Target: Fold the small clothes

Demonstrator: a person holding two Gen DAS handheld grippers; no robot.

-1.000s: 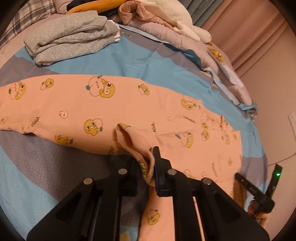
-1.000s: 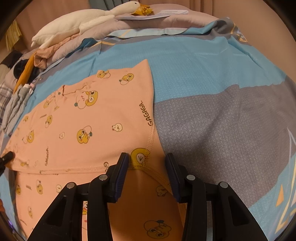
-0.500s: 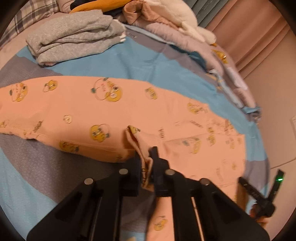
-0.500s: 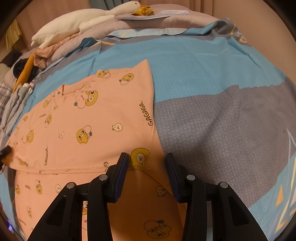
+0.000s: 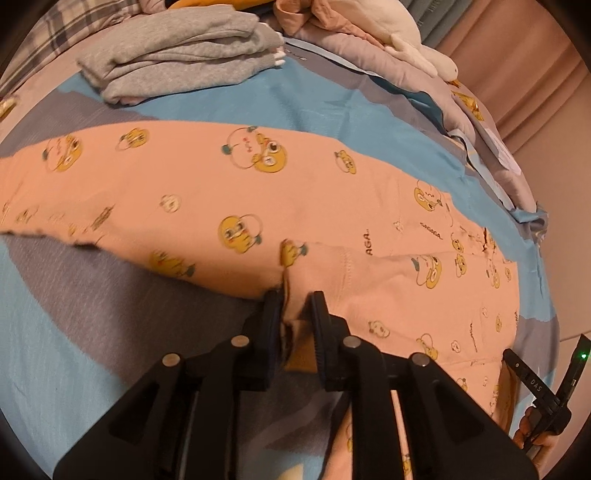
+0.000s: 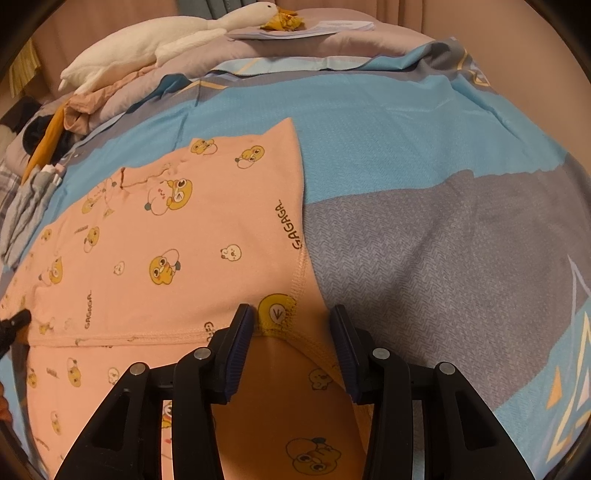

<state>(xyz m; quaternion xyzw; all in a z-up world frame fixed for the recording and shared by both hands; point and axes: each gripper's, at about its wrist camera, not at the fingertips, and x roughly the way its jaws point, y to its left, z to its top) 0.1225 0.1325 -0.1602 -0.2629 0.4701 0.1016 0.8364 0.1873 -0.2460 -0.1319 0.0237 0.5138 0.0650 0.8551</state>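
Note:
A peach child's garment (image 5: 258,192) printed with yellow ducks lies spread on the bed; it also shows in the right wrist view (image 6: 192,240). My left gripper (image 5: 295,306) sits low at the garment's near edge with its jaws slightly apart and a fold of the fabric between them; the grip looks loosened. My right gripper (image 6: 291,328) is open and hovers over a stitched hem corner of the garment, touching nothing. The right gripper also shows at the lower right of the left wrist view (image 5: 543,384).
A folded grey pile (image 5: 177,48) lies at the back left on the blue and grey bedsheet (image 6: 424,229). A white plush goose (image 6: 166,48) and crumpled clothes (image 5: 332,22) lie along the far side. A pink curtain (image 5: 517,44) hangs behind.
My left gripper has lowered the raised fold onto the garment and moved forward, and its jaws have spread a little. My right gripper has stayed open and still.

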